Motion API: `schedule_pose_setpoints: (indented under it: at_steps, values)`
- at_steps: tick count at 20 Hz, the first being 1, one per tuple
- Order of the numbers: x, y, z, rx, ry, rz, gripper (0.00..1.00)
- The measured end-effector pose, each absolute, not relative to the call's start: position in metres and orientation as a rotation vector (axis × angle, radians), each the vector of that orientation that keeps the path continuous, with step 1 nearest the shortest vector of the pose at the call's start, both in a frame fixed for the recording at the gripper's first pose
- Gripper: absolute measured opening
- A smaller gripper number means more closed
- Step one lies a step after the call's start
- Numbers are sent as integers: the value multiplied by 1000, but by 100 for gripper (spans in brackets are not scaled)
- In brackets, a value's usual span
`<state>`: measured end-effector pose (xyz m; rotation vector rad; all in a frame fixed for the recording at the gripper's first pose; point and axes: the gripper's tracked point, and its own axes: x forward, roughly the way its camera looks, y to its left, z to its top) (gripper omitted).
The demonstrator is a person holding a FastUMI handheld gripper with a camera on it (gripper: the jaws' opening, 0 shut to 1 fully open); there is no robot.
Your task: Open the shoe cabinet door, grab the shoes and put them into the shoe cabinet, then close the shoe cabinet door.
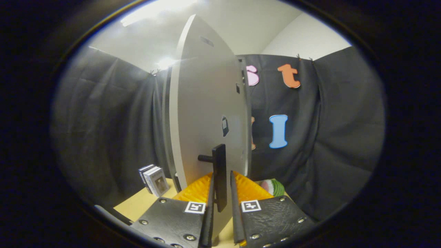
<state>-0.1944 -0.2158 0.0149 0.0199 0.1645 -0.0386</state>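
The white shoe cabinet door [206,103] stands tall just ahead of me, swung so I see it at a steep angle. Its dark vertical bar handle [219,172] sits on a short post and lies between the fingers of my gripper [221,179]. The left finger [209,206] lies against the handle, and a thin gap shows between the handle and the right finger [235,206]. Beyond the right finger, low beside the door, lies a green, white and pink object [274,187], possibly a shoe, mostly hidden.
A grey strip of the cabinet body [166,137] shows left of the door. A small stack of boxes [154,179] stands on the tan table [141,205] to the left. Black cloth walls close in on both sides.
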Motion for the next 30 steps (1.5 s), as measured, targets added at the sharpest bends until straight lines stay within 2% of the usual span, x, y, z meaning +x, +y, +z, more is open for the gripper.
schedule_pose_setpoints:
  at_steps: [3,4,6,7,10,12,23,30]
  values:
    - [-203,-248,20,-14,146,-86,23]
    - [-203,-270,21,-23,136,-141,23]
    - [-207,-309,21,-11,137,-214,10]
    - [-212,-326,24,-5,132,-245,8]
    - [-211,-325,22,67,128,-179,7]
    - [-215,-331,18,31,144,-178,13]
    - [-231,-317,30,8,149,-103,13]
    - [-263,-226,0,32,195,69,13]
